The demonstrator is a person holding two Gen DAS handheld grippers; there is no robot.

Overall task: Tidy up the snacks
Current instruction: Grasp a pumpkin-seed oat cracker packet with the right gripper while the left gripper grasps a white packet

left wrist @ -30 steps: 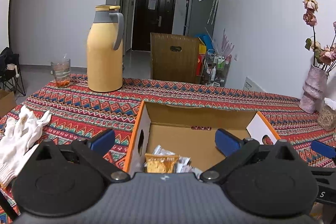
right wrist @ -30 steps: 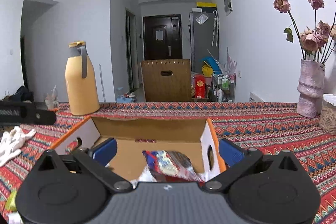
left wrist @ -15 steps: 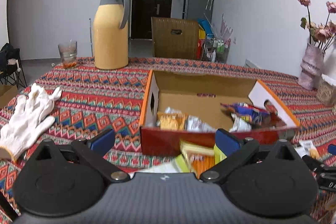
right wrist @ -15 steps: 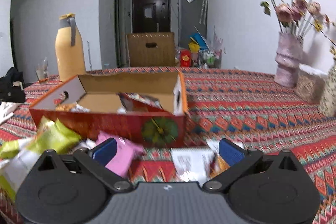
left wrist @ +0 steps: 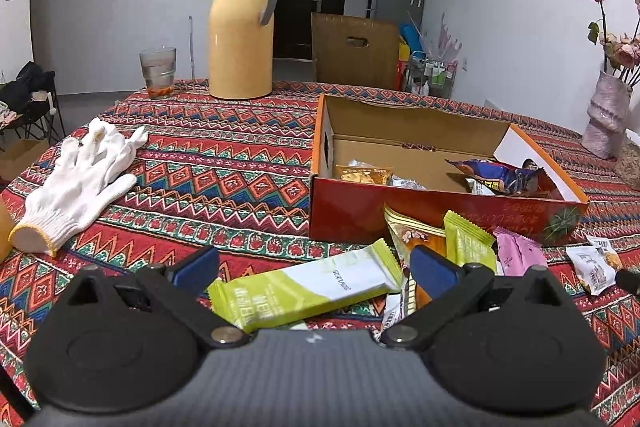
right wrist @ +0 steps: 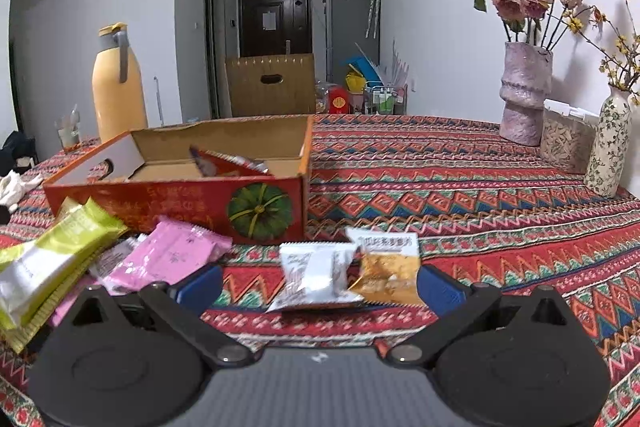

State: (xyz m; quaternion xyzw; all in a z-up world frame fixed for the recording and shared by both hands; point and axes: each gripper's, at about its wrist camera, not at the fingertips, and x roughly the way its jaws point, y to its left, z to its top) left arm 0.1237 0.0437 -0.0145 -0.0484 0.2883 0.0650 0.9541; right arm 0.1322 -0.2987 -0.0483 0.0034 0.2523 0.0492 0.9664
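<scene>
Green snack bar (left wrist: 308,287) between left gripper (left wrist: 314,267) fingers, unclamped.

Open red-and-orange cardboard box (left wrist: 436,215) with a green pumpkin print on its front, standing on the patterned surface (left wrist: 224,163); inside, a blue-and-orange snack bag (left wrist: 494,175) and a golden cracker packet (left wrist: 365,174). Loose in front: long lime-green bar wrapper (left wrist: 304,289) lying flat, smaller green packet (left wrist: 468,243), pink packet (right wrist: 168,259), white packet (right wrist: 314,277) and golden-white packet (right wrist: 390,267) touching side by side.
</scene>
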